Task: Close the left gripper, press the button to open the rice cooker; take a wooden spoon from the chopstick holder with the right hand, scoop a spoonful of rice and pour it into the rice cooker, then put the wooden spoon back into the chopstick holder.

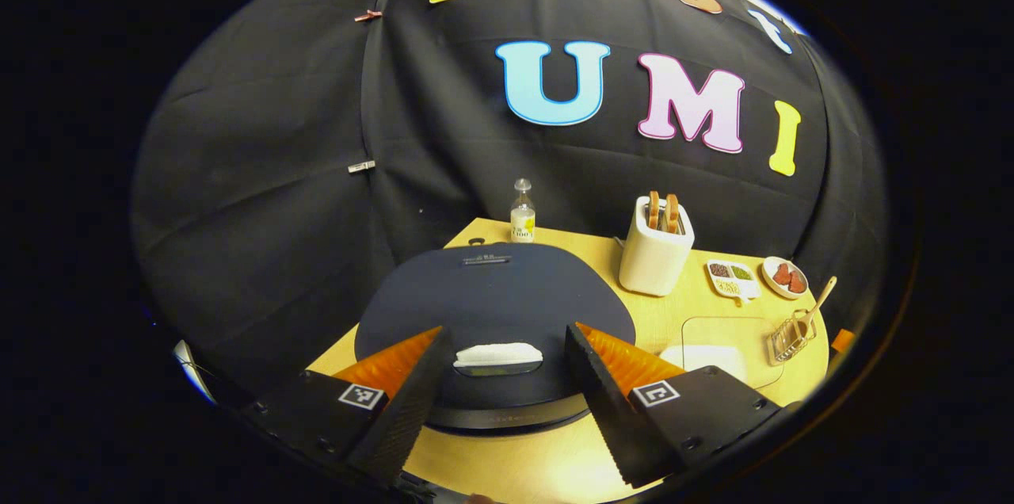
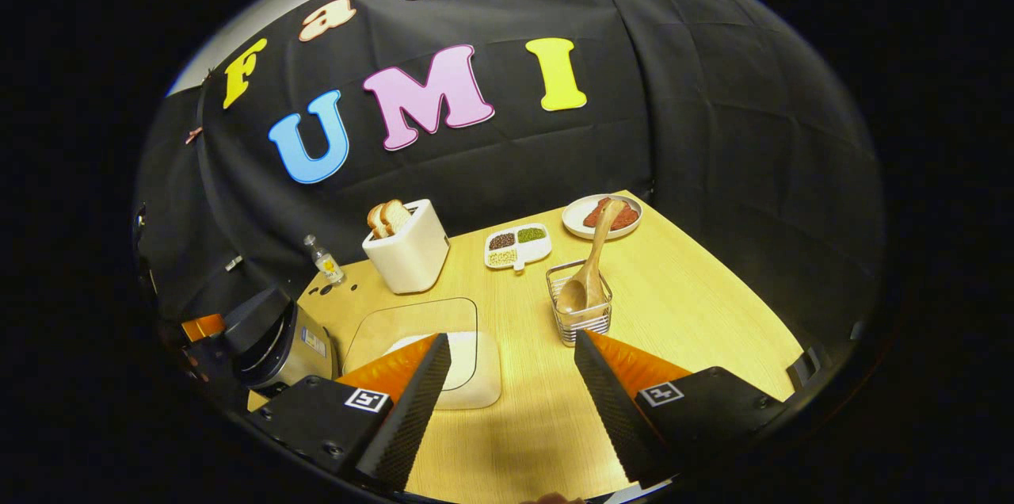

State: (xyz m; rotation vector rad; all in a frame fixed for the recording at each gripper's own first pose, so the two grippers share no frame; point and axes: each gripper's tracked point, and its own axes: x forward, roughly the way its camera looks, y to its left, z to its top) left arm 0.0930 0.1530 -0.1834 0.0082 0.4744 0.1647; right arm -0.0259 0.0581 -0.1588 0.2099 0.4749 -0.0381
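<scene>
In the wire chopstick holder (image 2: 580, 312) on the pale wooden surface (image 2: 697, 306) stands the light, stiff wooden spoon (image 2: 588, 274) — best taken by its upright handle. The right gripper (image 2: 511, 377) spreads its fingers wide, empty; the left gripper (image 1: 501, 373) gapes wide too — above the dark round rice cooker's (image 1: 491, 306) pale button (image 1: 497, 353).

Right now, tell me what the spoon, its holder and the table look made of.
Spoon: likely wood, pale tan, matte. Holder: thin metal wire, shiny, see-through grid. Table: wood or wood-look laminate, light with fine grain lines; which one is unclear.
</scene>
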